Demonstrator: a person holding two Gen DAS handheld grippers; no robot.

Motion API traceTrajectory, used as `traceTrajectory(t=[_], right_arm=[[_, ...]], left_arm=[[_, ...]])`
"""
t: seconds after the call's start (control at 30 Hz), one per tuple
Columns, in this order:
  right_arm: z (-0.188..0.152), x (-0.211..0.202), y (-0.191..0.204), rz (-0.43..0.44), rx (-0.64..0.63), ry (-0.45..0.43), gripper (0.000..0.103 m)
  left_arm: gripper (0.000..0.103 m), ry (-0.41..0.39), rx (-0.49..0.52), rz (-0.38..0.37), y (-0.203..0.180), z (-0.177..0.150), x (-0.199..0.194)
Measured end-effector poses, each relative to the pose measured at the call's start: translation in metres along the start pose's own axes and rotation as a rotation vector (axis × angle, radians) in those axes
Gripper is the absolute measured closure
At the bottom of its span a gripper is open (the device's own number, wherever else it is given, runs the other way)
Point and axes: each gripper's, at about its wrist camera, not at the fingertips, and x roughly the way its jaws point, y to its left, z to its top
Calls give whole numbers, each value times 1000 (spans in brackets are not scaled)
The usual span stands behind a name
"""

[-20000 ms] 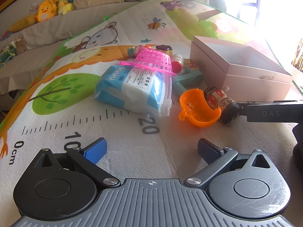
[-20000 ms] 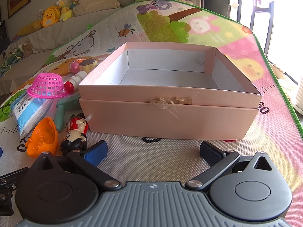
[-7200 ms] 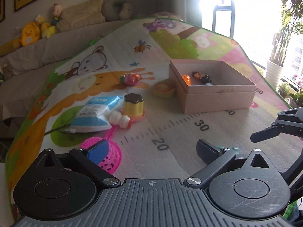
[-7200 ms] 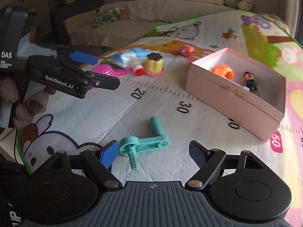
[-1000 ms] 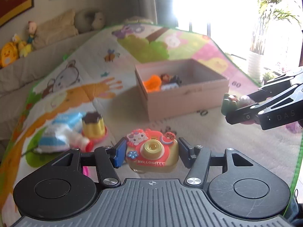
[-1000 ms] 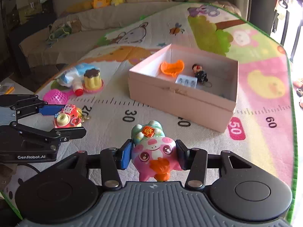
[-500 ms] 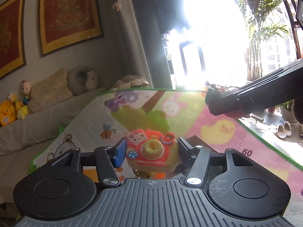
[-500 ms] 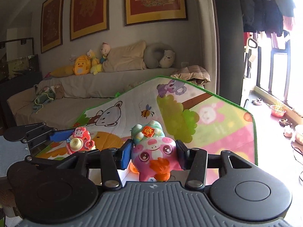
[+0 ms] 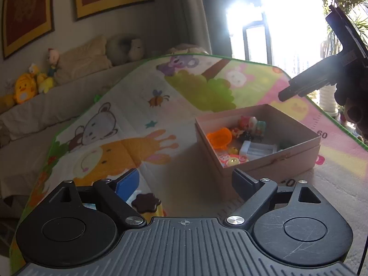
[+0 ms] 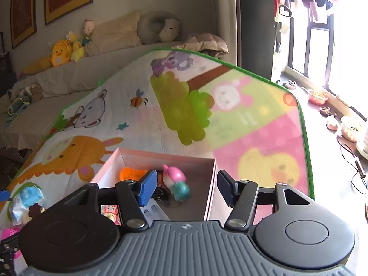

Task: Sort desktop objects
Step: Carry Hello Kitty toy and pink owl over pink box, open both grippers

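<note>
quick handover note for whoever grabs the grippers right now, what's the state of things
Left hand-held gripper: jaws opening, nothing between them; it sits short of the pink box.
Right hand-held gripper: jaws opening above the box; the pink and teal pig toy is blurred between them, free of the pads, apparently dropping in.
In the box: orange cup, Hello Kitty camera toy, white tray, small figures.
On the mat: pudding toy, blue wipes pack, pink basket.
Done: most toys boxed. Left: those three.
</note>
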Motion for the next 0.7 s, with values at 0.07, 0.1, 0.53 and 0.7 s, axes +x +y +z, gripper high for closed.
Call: traceTrajectory(t=[0.07, 0.1, 0.53, 0.7], right_arm=[[-12, 20, 0, -46, -16, 52, 45], [-17, 28, 0, -66, -23, 74, 45], [-25, 46, 60, -56, -151, 41, 37], [-19, -16, 140, 128, -306, -157, 29]], left_arm=[[8, 20, -35, 30, 14, -14, -7], [8, 35, -60, 49, 24, -21, -13], [4, 198, -175, 66, 72, -84, -30], [4, 208, -208, 15, 62, -87, -17]])
